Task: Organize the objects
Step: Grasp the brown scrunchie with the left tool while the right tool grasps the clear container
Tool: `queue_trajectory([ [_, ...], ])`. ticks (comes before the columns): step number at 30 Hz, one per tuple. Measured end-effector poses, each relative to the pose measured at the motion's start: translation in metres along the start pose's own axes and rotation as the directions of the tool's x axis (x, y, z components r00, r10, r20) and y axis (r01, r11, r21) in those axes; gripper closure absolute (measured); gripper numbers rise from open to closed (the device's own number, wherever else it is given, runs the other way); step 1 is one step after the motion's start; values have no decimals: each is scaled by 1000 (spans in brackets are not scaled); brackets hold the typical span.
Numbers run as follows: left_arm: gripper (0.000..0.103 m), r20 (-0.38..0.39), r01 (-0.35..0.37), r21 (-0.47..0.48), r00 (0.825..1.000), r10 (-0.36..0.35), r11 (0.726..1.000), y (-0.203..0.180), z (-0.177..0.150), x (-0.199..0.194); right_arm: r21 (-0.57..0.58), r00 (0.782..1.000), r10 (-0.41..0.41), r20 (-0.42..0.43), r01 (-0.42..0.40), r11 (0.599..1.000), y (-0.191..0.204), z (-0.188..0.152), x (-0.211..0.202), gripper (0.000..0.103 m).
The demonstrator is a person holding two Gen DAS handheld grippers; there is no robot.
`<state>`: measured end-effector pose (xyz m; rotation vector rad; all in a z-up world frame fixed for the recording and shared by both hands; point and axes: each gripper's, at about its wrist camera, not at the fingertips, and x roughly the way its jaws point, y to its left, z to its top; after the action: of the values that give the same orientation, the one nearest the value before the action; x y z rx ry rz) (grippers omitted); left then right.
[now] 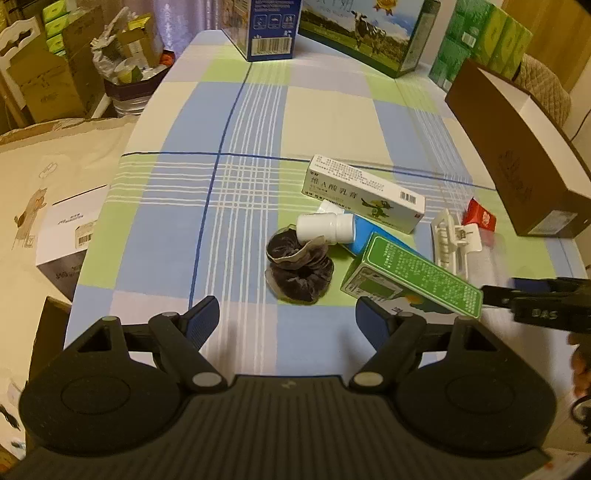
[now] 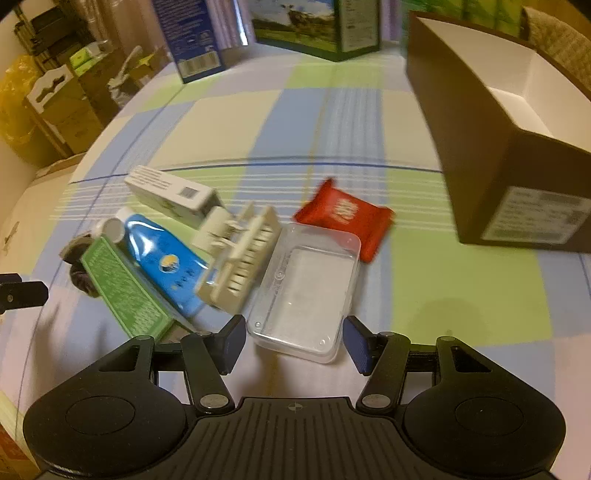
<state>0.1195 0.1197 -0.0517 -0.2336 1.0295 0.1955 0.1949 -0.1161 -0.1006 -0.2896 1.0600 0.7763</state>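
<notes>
A heap of small items lies on the checked tablecloth [image 1: 325, 110]: a dark scrunchie [image 1: 300, 269], a white bottle [image 1: 325, 227], a blue tube [image 2: 164, 258], a green box [image 1: 413, 275], a white medicine box [image 1: 364, 192], a cream hair claw [image 2: 240, 258], a red packet [image 2: 345, 216] and a clear plastic case [image 2: 306, 288]. My left gripper [image 1: 288, 325] is open, just short of the scrunchie. My right gripper [image 2: 293, 341] is open, its fingers either side of the clear case's near end. An open brown box [image 2: 491, 122] stands to the right.
A blue carton [image 1: 269, 29] and a cow-print carton [image 1: 365, 33] stand at the table's far edge, green tissue packs [image 1: 484, 40] beyond. Cardboard boxes [image 1: 48, 85] and a bin sit off the left edge. The right gripper's fingertip [image 1: 535, 299] shows in the left wrist view.
</notes>
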Motion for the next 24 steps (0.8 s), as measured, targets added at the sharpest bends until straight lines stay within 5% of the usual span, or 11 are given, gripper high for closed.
queue_trajectory([
  [17,32,5,60,156,998,-62,986,-1,24,59,168,998,-57,-20,60,984,-58,-21,-32,48],
  [24,61,-14,90,215,996,-89,972,-5,22,73,179,997,-78,-24,81,980,-56,-21,-32,44],
])
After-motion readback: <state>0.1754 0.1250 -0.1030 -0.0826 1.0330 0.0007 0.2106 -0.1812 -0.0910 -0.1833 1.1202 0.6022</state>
